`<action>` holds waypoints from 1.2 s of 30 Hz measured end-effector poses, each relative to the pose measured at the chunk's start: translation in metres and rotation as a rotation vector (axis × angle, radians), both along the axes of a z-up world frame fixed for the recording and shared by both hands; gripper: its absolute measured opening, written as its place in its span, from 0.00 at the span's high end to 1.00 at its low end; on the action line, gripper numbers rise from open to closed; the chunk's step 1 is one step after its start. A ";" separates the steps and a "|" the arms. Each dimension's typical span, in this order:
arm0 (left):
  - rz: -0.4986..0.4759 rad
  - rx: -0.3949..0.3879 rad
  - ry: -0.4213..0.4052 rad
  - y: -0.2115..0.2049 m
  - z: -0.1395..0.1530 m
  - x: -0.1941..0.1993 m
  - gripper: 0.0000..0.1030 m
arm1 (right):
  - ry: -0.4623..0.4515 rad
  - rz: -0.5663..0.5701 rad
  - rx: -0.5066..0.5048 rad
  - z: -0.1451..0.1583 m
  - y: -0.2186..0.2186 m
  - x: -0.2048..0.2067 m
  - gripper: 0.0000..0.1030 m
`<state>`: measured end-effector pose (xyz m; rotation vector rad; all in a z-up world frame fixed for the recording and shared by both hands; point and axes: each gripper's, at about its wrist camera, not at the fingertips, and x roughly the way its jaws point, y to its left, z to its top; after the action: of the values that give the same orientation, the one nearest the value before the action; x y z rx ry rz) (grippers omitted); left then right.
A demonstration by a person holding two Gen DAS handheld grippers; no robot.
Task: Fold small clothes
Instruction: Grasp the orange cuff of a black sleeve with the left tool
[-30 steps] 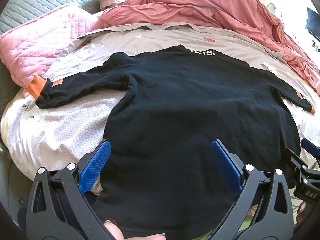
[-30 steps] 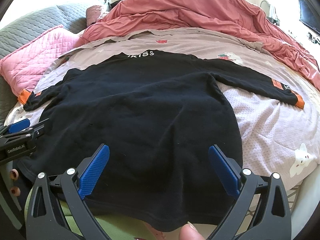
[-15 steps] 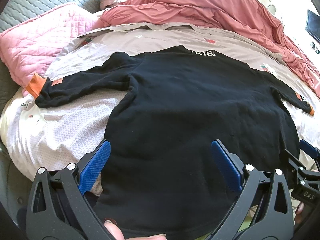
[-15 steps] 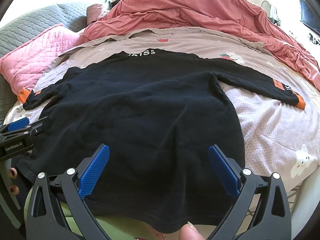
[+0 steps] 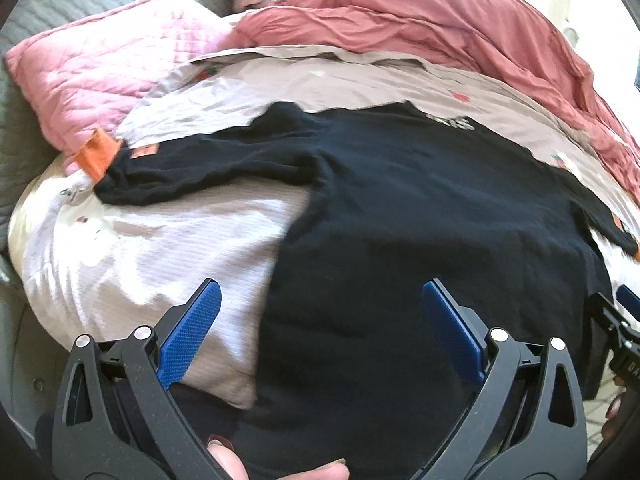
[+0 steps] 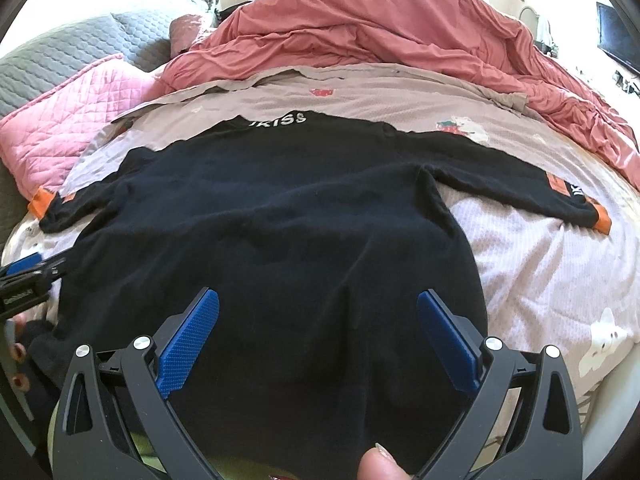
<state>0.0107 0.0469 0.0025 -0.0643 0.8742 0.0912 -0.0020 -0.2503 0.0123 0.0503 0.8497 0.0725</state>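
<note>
A black long-sleeved top (image 5: 420, 220) with orange cuffs lies spread flat on the bed, back up, collar at the far side, both sleeves out to the sides; it also shows in the right wrist view (image 6: 288, 224). My left gripper (image 5: 320, 320) is open and empty, over the top's left hem edge, where the top meets the sheet. My right gripper (image 6: 318, 328) is open and empty, above the middle of the hem. The left gripper (image 6: 28, 276) shows at the right wrist view's left edge. The right gripper (image 5: 616, 320) shows at the left wrist view's right edge.
The bed has a pale pink printed sheet (image 5: 140, 264). A pink quilted pillow (image 5: 104, 68) lies at the far left, touching the left sleeve's orange cuff (image 5: 98, 154). A bunched red duvet (image 6: 380, 28) fills the back and right. The right cuff (image 6: 600, 218) lies on the sheet.
My left gripper has moved left, from over the top's body to its left edge, and that view is motion-blurred. My right gripper has barely moved. Both stayed open.
</note>
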 end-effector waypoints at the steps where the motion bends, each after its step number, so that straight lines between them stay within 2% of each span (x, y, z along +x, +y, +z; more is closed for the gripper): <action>1: 0.017 -0.001 -0.003 0.007 0.000 0.001 0.09 | -0.001 -0.001 -0.002 0.000 0.000 0.004 0.04; 9: 0.220 0.032 -0.010 0.084 0.003 0.021 0.09 | -0.015 0.004 -0.019 -0.001 0.011 0.035 0.04; 12: 0.270 0.013 -0.027 0.116 0.010 0.042 0.09 | -0.016 0.006 -0.019 -0.002 0.015 0.043 0.04; 17: 0.331 0.071 -0.030 0.152 0.019 0.088 0.09 | -0.019 0.008 -0.019 -0.004 0.018 0.050 0.04; 20: 0.326 0.114 -0.001 0.165 0.017 0.114 0.08 | -0.024 0.005 -0.025 -0.005 0.019 0.056 0.04; 24: 0.318 0.144 0.087 0.186 -0.007 0.143 0.08 | -0.031 -0.002 -0.025 -0.004 0.020 0.065 0.04; 27: 0.379 0.164 0.136 0.212 -0.024 0.148 0.08 | -0.035 -0.002 -0.025 -0.003 0.020 0.069 0.04; 30: 0.469 0.126 0.187 0.244 -0.038 0.140 0.08 | -0.026 -0.021 -0.024 -0.006 0.016 0.073 0.04; 34: 0.507 -0.008 0.159 0.276 -0.043 0.122 0.08 | -0.008 -0.039 -0.029 -0.011 0.011 0.076 0.04; 36: 0.519 -0.042 0.136 0.283 -0.041 0.114 0.08 | -0.004 -0.044 -0.026 -0.012 0.010 0.076 0.04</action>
<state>0.1248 0.3303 -0.0386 -0.3272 0.9788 0.5681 0.0738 -0.2407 0.0003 0.0444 0.8448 0.0198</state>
